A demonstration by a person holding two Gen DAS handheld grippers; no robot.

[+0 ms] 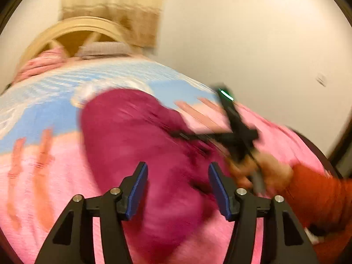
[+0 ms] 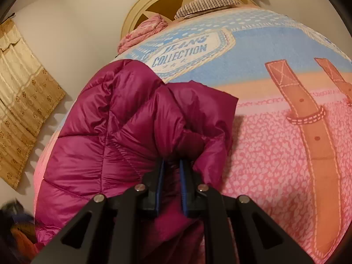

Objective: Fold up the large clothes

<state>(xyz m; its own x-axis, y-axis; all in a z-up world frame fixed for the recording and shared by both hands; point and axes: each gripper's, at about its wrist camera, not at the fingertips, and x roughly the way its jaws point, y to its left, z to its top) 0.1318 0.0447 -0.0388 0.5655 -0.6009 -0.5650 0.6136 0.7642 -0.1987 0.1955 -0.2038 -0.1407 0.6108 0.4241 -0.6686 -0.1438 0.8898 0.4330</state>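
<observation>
A magenta quilted puffer jacket (image 2: 105, 127) lies bunched on a bed with a pink and blue blanket (image 2: 270, 145). My right gripper (image 2: 171, 165) is shut on a fold of the jacket's fabric, with the cloth pinched between its blue pads. In the blurred left wrist view the jacket (image 1: 140, 136) lies below my left gripper (image 1: 178, 169), which is open and empty above it. The right gripper (image 1: 237, 136) shows there too, held by a hand in an orange-red sleeve at the jacket's right edge.
A cream headboard (image 2: 140, 6) stands at the bed's far end with a striped pillow (image 2: 204, 4) and a crumpled pink cloth (image 2: 145, 30). Beige curtains (image 2: 22, 101) hang on the left wall. Dark items (image 2: 15, 226) lie on the floor at the lower left.
</observation>
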